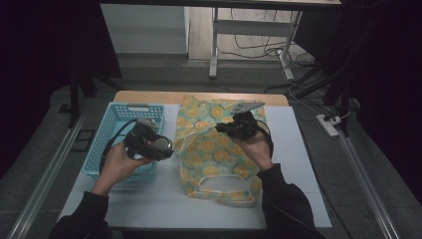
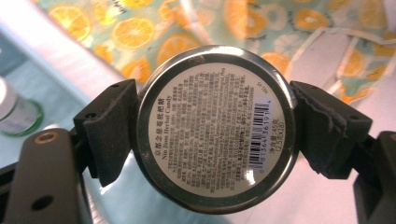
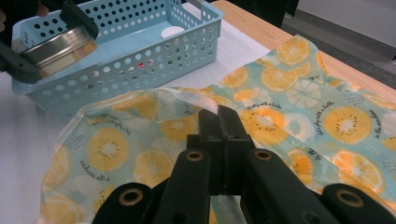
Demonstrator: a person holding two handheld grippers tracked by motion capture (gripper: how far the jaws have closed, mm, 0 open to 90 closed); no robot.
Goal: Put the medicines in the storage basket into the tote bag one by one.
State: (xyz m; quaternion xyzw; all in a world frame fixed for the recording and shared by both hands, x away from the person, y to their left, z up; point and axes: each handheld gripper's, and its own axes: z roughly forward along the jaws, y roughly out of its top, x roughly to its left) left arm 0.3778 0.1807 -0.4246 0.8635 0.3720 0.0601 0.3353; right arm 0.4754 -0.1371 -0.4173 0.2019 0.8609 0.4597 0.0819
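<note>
Shiny metal tin (image 2: 215, 122), printed cloth bag (image 1: 214, 144)

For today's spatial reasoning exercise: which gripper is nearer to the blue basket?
Left. The left gripper, holding a round tin, is over the blue basket at its right edge. The right gripper, shut on the fruit-print bag, is farther right, apart from the basket.
</note>
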